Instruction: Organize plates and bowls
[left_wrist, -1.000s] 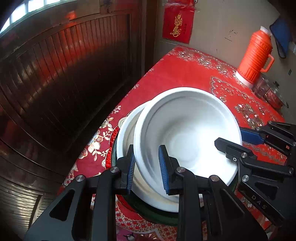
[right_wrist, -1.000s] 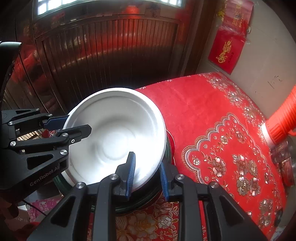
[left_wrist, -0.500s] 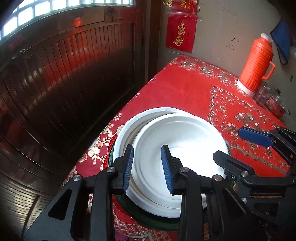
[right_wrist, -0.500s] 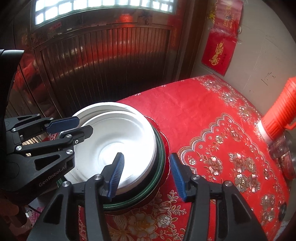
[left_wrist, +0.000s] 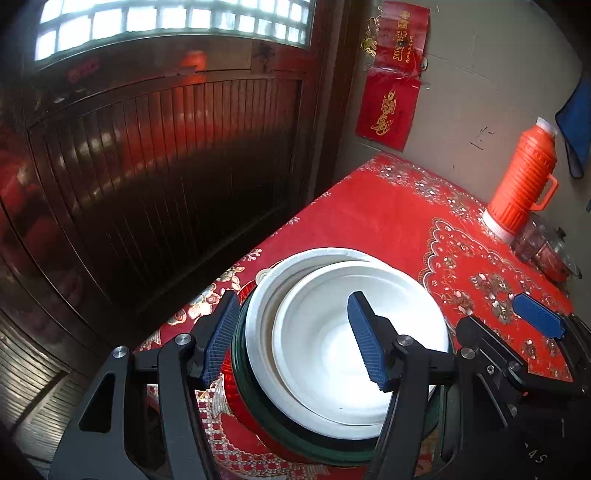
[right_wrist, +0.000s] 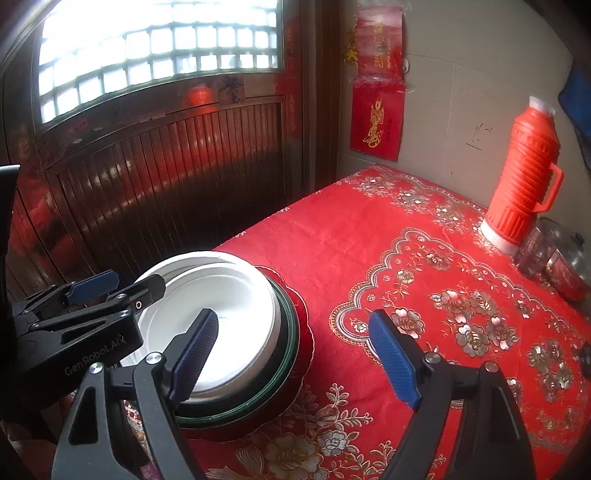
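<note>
Now the white plate (left_wrist: 354, 354) lies on top of the stack (right_wrist: 291, 354), a second white plate, a dark green dish and a red plate under it, close to the near left corner of the table (right_wrist: 354, 236) with its red flowered cloth. The left gripper (left_wrist: 291, 338) has let go: its jaws are opening, the blue pads stand at both sides of the plates' left rim and do not press on it. The right gripper (right_wrist: 295, 354) is also released, jaws opening; one pad hangs over the white plate, the other over the cloth. An orange thermos (right_wrist: 524, 177) stands upright at the far right edge, with glass jars (right_wrist: 554, 258) just beside it.
</note>
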